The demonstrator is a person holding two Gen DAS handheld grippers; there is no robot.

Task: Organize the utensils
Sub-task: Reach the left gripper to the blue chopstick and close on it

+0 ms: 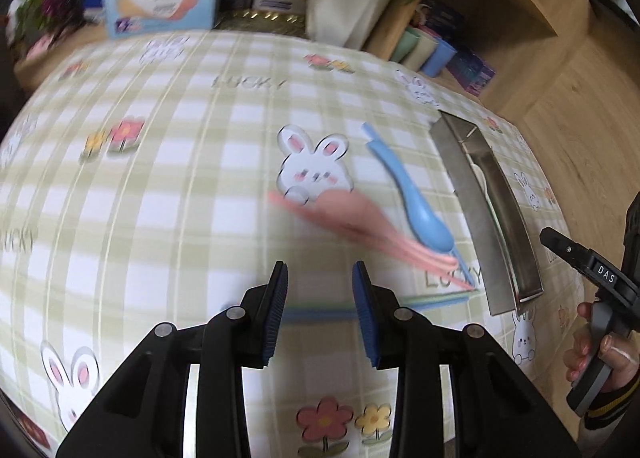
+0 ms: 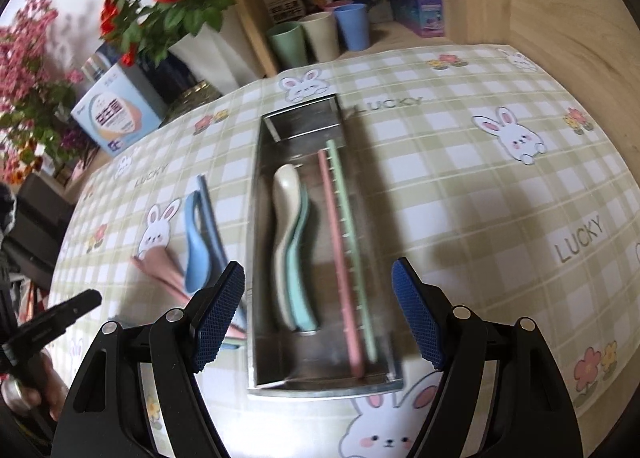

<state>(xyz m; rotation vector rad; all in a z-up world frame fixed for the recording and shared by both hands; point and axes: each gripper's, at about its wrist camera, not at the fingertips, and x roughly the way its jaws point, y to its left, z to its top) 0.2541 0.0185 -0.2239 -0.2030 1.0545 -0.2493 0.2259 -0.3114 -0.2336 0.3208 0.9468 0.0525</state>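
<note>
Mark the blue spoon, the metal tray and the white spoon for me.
blue spoon (image 1: 430, 224): left wrist view, on its bowl.
metal tray (image 2: 256, 258): right wrist view, on its left wall.
white spoon (image 2: 286, 182): right wrist view, on its bowl, inside the tray.

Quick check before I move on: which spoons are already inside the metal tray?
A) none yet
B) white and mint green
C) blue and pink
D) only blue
B: in the right wrist view, the white spoon and mint green spoon lie nested in the metal tray, while the blue spoon rests on the tablecloth beside it.
</note>
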